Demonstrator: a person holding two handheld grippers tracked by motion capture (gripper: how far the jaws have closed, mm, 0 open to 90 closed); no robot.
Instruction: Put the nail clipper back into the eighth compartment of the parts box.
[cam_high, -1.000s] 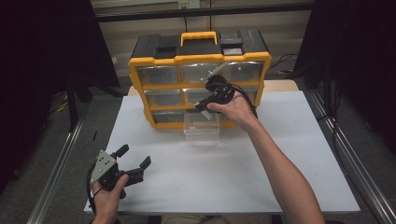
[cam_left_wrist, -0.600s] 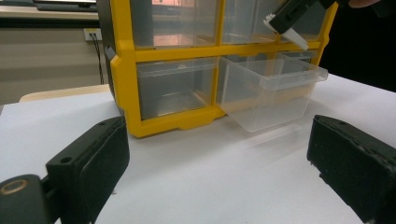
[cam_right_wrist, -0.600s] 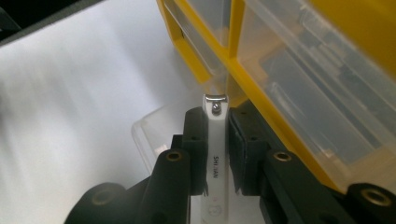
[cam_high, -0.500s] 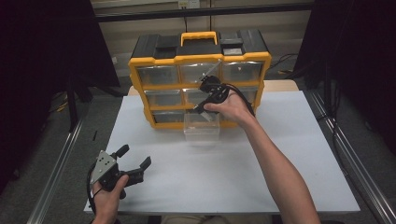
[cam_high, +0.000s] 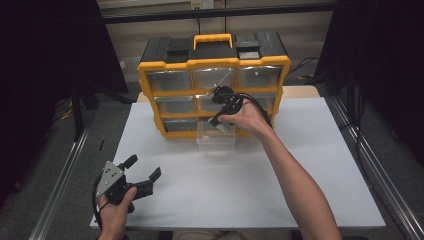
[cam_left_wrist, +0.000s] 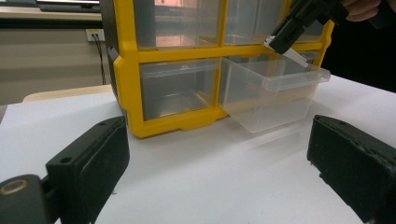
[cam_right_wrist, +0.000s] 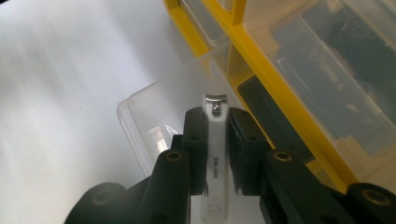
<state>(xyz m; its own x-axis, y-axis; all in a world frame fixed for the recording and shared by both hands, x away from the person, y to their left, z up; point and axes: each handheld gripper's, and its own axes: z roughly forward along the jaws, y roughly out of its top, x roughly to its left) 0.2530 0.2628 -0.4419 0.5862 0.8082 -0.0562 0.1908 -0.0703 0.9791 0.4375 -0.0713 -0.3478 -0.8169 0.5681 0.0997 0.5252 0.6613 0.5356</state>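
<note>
The right claw (cam_right_wrist: 217, 140) is pinched on a white nail clipper (cam_right_wrist: 215, 154) — held over the clear plastic drawer (cam_high: 216, 141) pulled out from the yellow organizer (cam_high: 214, 82). The clipper is judged light, stiff and slick, best gripped across its flat sides. The left claw (cam_high: 142, 172) is spread, empty, above the white table (cam_high: 310, 170).

Since a second ago, right gripper (cam_high: 218, 119) lowered a little and drawn toward the near side, now tipped over the pulled-out drawer (cam_high: 215, 142), clamped on the white nail clipper (cam_right_wrist: 215, 144) with its metal end over the drawer's inside. Right hand (cam_high: 247, 117) shifted down with it.
</note>
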